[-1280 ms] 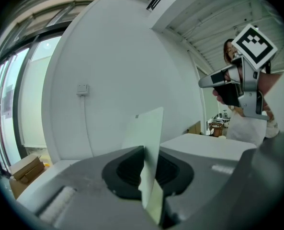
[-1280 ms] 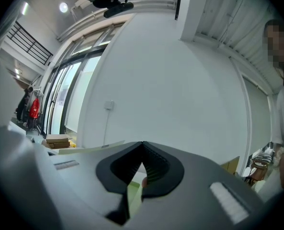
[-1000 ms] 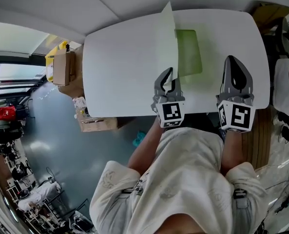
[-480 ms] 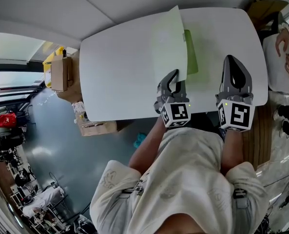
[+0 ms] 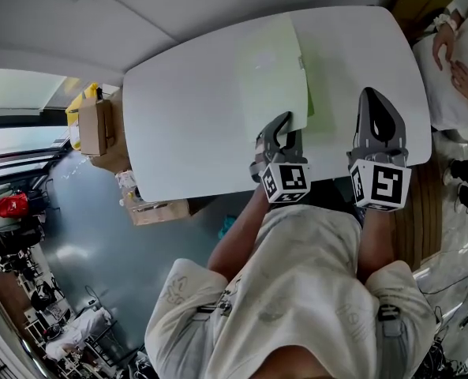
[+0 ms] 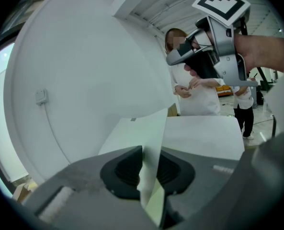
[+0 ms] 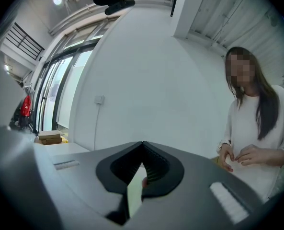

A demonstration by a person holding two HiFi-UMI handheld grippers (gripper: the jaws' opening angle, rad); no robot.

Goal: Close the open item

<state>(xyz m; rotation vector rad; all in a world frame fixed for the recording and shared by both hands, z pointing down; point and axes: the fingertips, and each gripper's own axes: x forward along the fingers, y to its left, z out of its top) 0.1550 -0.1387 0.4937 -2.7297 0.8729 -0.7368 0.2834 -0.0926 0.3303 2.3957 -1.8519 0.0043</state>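
A pale green folder lies on the white table (image 5: 194, 109). Its cover (image 5: 269, 69) has come down almost flat, and only a narrow green strip of the lower leaf (image 5: 310, 85) shows at its right. My left gripper (image 5: 285, 125) is at the cover's near corner. In the left gripper view the thin sheet (image 6: 146, 133) runs between the jaws of the left gripper (image 6: 142, 150), which are opening. My right gripper (image 5: 376, 99) hovers over the table's near right, shut and empty, with the tips of the right gripper (image 7: 142, 145) meeting. It also shows in the left gripper view (image 6: 218, 47).
Cardboard boxes (image 5: 99, 125) stand on the floor left of the table, and another box (image 5: 151, 208) sits below its near edge. A person in white (image 7: 256, 123) stands at the table's right end, hands (image 5: 454, 61) near the corner.
The folder's cover has swung from upright down to the right over the green leaf. My left gripper followed it slightly right. The right gripper stayed put.
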